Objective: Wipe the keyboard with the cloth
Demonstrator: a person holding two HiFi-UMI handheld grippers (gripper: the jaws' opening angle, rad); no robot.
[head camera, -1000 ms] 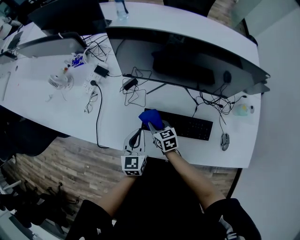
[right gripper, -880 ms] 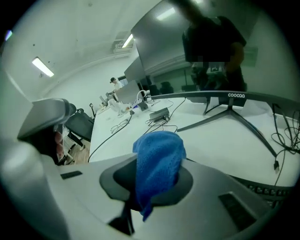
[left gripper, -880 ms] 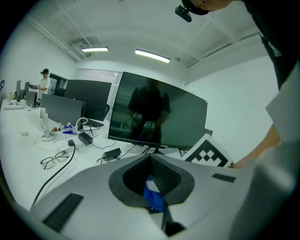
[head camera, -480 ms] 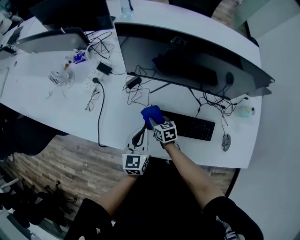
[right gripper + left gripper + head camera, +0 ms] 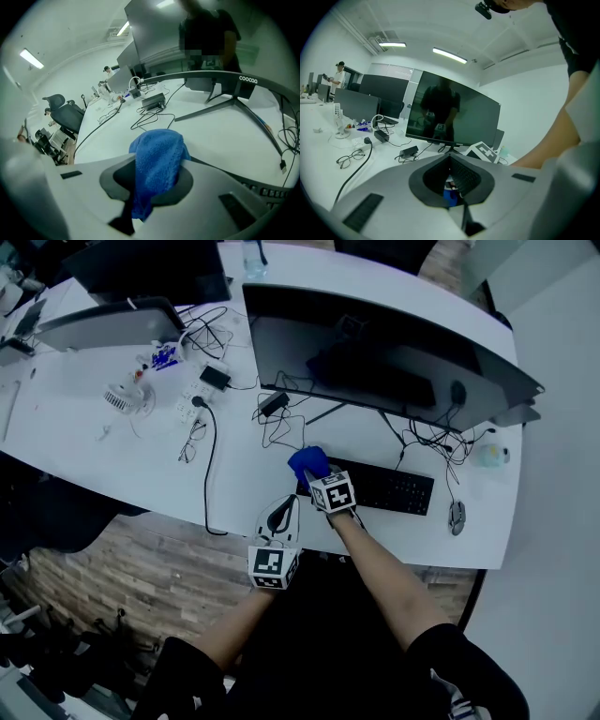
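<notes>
Blue cloth (image 5: 307,463) clamped in right tongs (image 5: 157,173) (at keyboard (image 5: 394,488) end).

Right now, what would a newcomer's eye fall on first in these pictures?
The bright blue cloth, pinched in the right claw at the left end of the black keyboard, stands out against the white desk. Behind it a wide curved monitor spans the desk; the left claw, shut and empty, hangs at the desk's near edge.

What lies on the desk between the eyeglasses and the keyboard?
Head view: a black cable runs past the eyeglasses toward the desk's edge; then bare desk up to the keyboard.
</notes>
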